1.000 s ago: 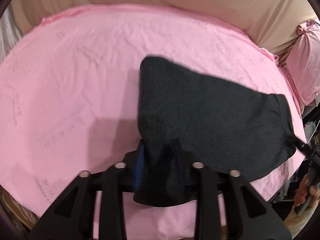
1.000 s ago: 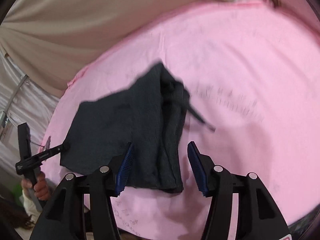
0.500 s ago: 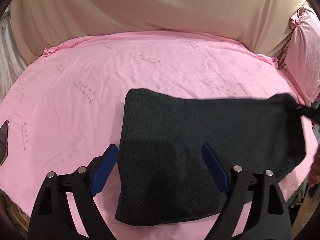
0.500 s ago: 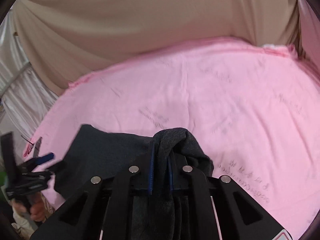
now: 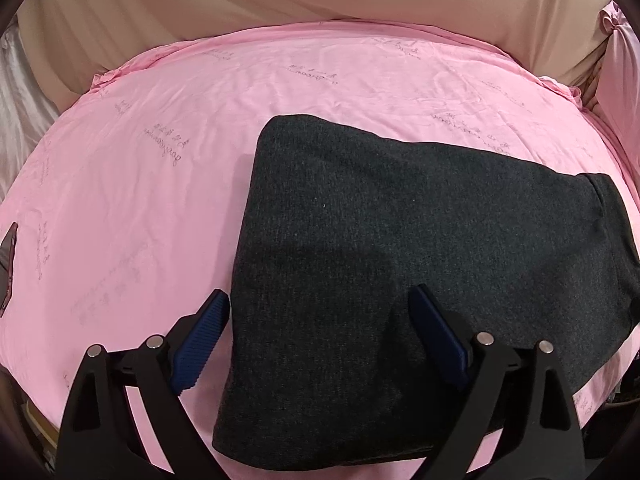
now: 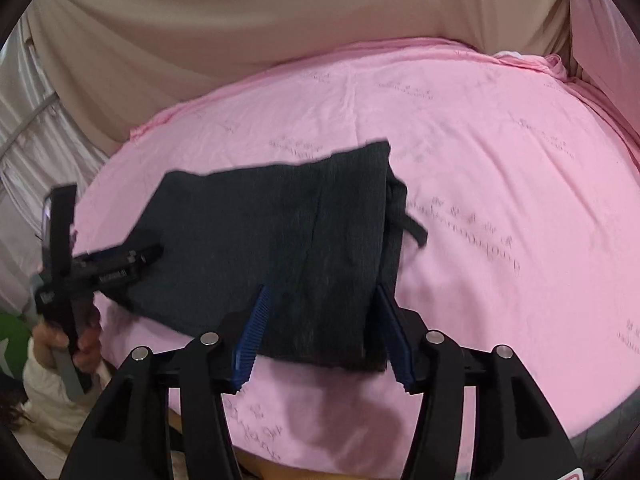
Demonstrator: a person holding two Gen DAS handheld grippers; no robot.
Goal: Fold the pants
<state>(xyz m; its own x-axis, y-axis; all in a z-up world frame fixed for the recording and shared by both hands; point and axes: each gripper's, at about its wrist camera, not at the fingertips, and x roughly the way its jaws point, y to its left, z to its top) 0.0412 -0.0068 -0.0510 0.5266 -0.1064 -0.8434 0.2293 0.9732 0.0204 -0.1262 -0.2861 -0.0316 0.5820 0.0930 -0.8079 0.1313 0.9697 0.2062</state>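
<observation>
Soft, even indoor light falls on the pink sheet [image 5: 320, 80]. Both fisheye views bend strongly and darken at the corners. The right view is slightly blurred; a soft shadow [image 6: 352, 428] lies near its bottom edge.

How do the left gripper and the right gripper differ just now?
The left gripper has its jaws spread wider than the right gripper. The left gripper straddles the pants' plain side edge, one side over the pink sheet; the right gripper frames the layered end beside a loose cord. Shared: black frames, blue ribbed pads, jaws that have just been opening, pants between them unpinched.
</observation>
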